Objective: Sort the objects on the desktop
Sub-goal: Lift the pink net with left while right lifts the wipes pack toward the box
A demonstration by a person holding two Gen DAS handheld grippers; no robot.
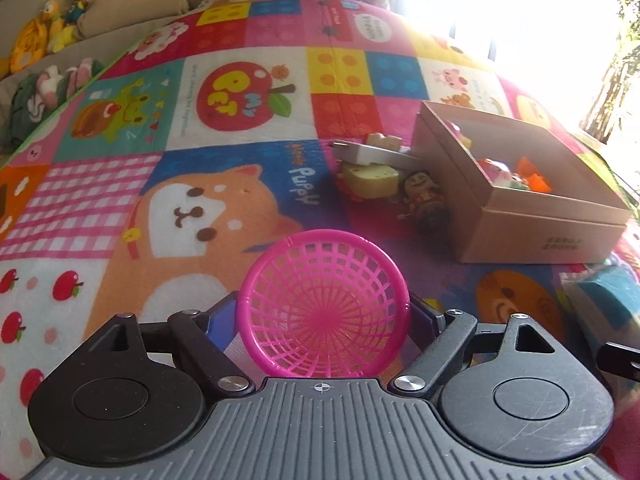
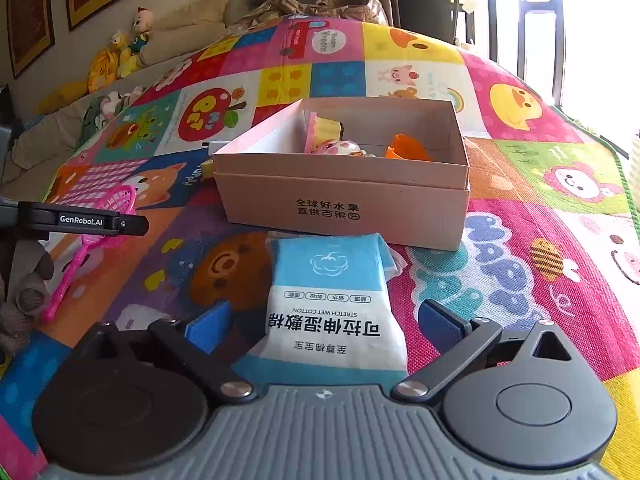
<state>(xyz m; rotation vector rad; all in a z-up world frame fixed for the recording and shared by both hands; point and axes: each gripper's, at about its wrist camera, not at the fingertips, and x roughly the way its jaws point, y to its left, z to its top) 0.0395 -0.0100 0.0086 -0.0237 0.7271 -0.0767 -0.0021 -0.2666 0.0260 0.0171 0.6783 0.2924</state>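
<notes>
My left gripper (image 1: pixel 324 316) is shut on a pink mesh basket (image 1: pixel 324 304), which stands tilted up with its mouth toward the camera. In the right wrist view the same basket (image 2: pixel 120 200) shows behind a left finger (image 2: pixel 84 220), a thin pink handle running down from it. My right gripper (image 2: pixel 324 328) stands open around a blue-and-white wet cotton pack (image 2: pixel 332 304) lying on the mat, with its blue pads (image 2: pixel 208 332) clear of the pack on both sides. Just beyond is a cardboard box (image 2: pixel 344 192) holding a cupcake toy, a pink toy and an orange piece.
Left of the box (image 1: pixel 520 216) lie a white plug (image 1: pixel 360 152), a yellow cheese-like toy (image 1: pixel 370 178) and a small doll (image 1: pixel 424 200). The colourful play mat (image 1: pixel 200 120) spreads wide to the left. Plush toys (image 1: pixel 60 20) sit on a sofa behind. A gloved hand (image 2: pixel 28 280) holds the left gripper.
</notes>
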